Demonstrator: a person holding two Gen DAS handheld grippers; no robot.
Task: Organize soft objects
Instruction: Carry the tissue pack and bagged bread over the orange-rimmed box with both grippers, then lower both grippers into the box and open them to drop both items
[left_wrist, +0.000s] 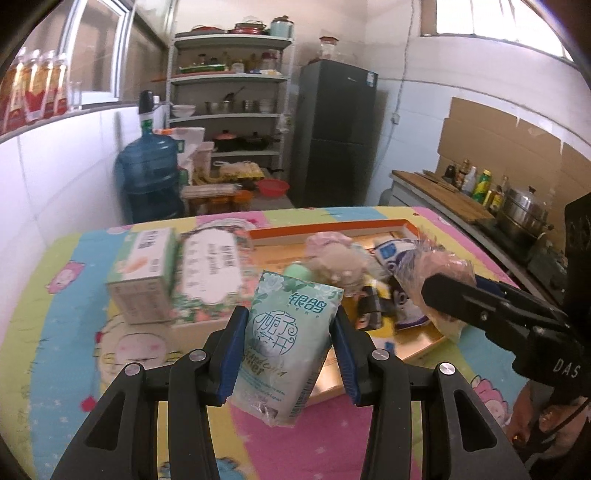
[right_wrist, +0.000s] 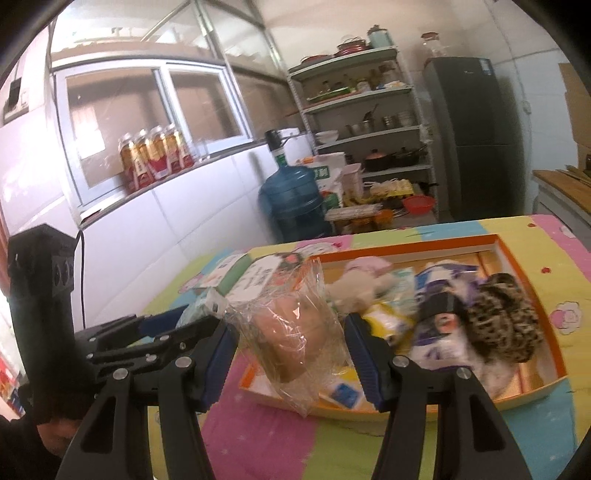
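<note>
Left hand-held gripper (left_wrist: 290, 354) is clamped on one green tissue pack (left_wrist: 288, 343), long axis upright. Right hand-held gripper (right_wrist: 291, 354) is clamped on one crinkly clear bag (right_wrist: 295, 332). Both hang over the tabletop (left_wrist: 66, 295). Just ahead lies one orange tray (right_wrist: 406, 248), piled with soft things, nearer the right hand. Beyond, left: two boxes (left_wrist: 147, 273).
</note>
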